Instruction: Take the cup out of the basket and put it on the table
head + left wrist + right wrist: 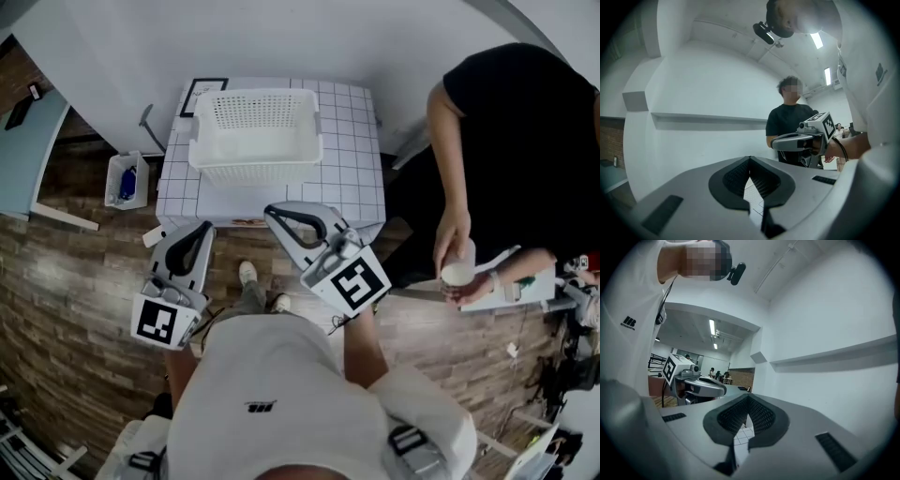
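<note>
One white perforated plastic basket sits on the white grid-topped table. One white cup is off the table at right, held in the hands of a bystander in black. Two claws, left gripper and right gripper, hover at the table's near edge, both closed tight and gripping nothing. The black-framed sheet is partly hidden behind the basket.

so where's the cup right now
In the head view the cup is at the far right, held by a person in black, off the table and right of the white basket.
</note>
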`<state>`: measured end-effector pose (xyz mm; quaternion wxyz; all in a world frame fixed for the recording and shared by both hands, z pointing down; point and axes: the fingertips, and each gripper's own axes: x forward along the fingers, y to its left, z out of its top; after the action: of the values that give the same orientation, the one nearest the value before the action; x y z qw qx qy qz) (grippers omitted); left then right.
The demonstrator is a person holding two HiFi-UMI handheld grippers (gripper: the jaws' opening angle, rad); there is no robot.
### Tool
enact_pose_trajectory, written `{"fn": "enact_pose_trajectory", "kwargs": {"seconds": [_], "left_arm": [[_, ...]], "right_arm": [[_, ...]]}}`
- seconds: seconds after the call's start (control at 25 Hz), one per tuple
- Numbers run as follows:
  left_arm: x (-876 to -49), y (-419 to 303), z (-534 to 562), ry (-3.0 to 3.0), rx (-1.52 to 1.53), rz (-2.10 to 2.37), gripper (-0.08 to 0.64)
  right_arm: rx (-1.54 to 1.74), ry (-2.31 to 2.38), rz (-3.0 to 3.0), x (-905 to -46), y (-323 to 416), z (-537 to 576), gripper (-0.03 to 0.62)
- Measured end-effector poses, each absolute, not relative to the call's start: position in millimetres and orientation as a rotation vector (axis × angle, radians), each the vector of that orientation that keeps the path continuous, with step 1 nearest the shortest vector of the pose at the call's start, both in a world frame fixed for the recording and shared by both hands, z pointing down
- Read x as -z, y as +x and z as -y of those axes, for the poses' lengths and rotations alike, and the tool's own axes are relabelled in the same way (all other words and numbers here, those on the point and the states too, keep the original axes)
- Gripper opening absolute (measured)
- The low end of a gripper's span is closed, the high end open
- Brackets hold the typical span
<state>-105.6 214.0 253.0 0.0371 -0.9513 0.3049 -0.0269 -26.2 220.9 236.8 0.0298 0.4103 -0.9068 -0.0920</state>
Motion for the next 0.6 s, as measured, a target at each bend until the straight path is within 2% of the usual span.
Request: {"fn": "enact_pose_trajectory", "kwargs": {"seconds": [0.6], "left_arm": [[-261.1, -108.1, -107.3, -2.972, 0.082, -0.832, 0.008]], "right_arm": [[0.222, 1.234, 2.695, -254.8, -34.3, -123.4, 0.012]]}}
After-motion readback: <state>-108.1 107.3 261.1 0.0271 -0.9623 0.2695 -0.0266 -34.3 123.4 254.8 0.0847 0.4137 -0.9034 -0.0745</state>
